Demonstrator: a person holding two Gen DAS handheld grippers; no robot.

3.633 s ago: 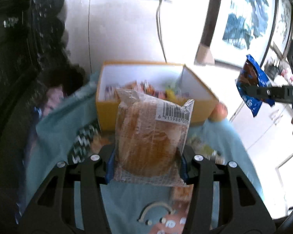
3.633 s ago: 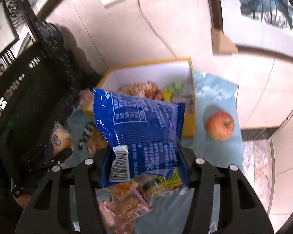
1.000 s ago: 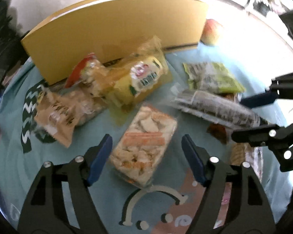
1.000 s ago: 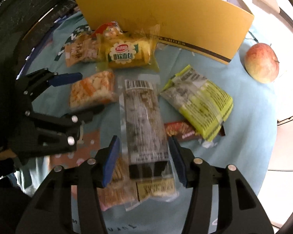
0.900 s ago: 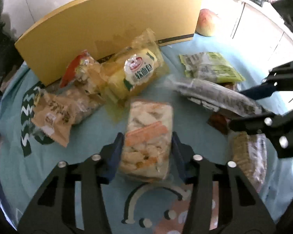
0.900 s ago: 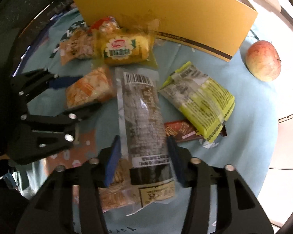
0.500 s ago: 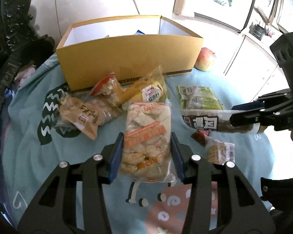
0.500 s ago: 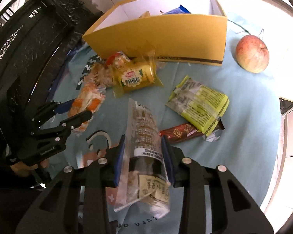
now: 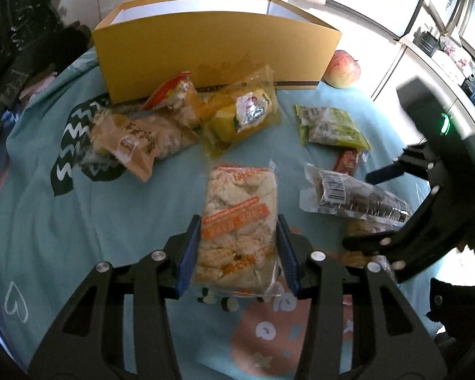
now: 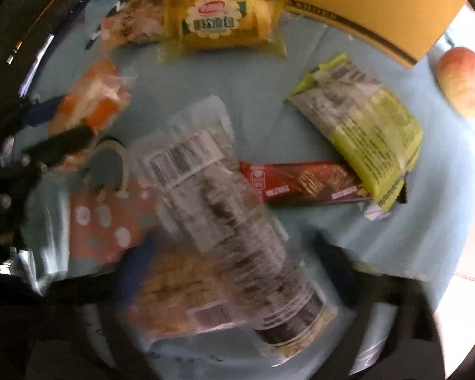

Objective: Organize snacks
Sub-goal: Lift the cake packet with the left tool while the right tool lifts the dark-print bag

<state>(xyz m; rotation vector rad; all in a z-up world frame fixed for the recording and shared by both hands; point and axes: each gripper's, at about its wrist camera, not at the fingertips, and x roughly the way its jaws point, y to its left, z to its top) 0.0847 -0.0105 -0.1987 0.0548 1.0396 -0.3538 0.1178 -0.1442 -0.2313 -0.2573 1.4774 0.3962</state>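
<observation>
Two grippers work over a snack-strewn table (image 9: 41, 221) draped in pale blue cloth.

Largest, the yellow cardboard box (image 9: 212, 47) stands at the far edge, an apple (image 9: 342, 69) just beside its right end. Before it lie a yellow bread packet (image 9: 247, 114), a tan packet (image 9: 136, 142), a green packet (image 9: 329, 126) and a red bar (image 10: 304, 182). The left gripper (image 9: 237, 253) has its jaws clamped on an orange-striped cracker pack (image 9: 237, 221). The right gripper (image 9: 392, 209), jaws opening wide, hangs over a clear dark-cookie sleeve (image 9: 354, 196) resting unpinched on the cloth.
</observation>
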